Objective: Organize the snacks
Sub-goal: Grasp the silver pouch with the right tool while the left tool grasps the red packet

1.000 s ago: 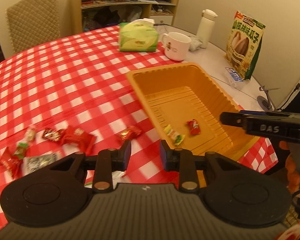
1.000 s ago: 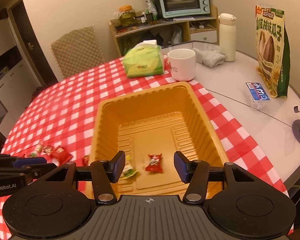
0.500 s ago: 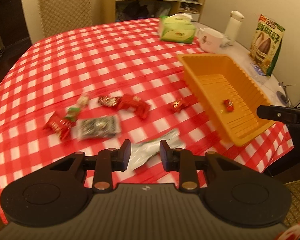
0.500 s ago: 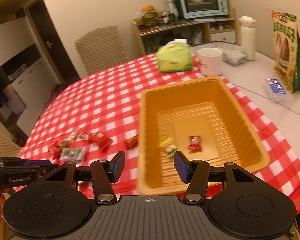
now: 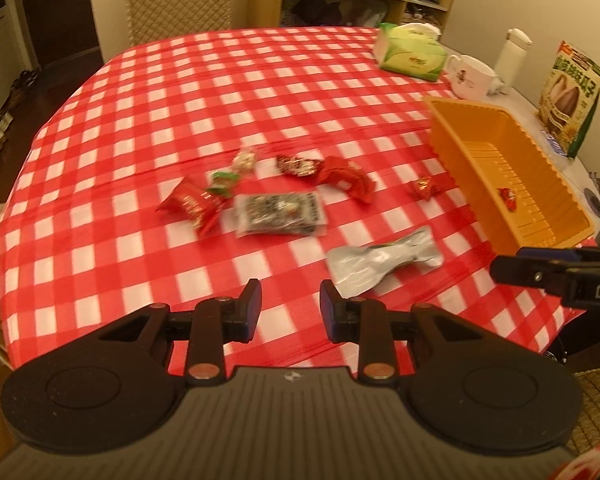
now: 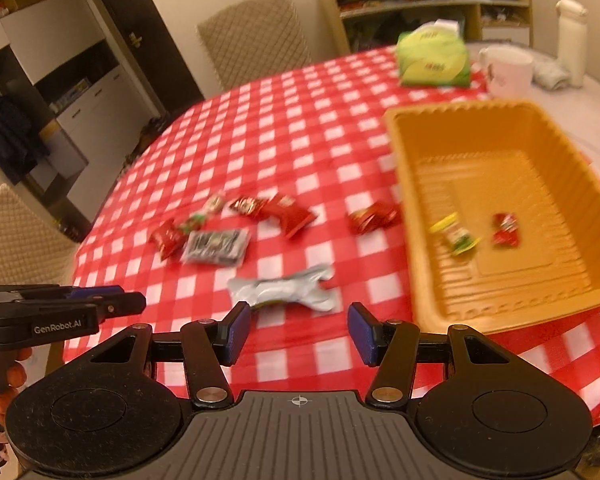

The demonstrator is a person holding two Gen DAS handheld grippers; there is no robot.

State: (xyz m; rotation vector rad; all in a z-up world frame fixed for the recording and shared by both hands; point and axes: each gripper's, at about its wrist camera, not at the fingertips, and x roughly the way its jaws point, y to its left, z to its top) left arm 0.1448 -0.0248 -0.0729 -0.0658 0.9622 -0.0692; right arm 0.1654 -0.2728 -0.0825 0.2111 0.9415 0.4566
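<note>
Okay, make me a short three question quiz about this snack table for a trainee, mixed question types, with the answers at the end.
1. True or false: the orange bin already holds two snacks.
2. Which snack lies nearest the right claw? A) silver packet B) dark packet C) green tissue pack
3. Fill in: neither the right claw nor the left claw holds a ____.

Key: 1 true; 2 A; 3 snack.

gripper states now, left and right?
Left hand-held gripper: open, narrow gap, holding nothing.
Right hand-held gripper: open, holding nothing.
</note>
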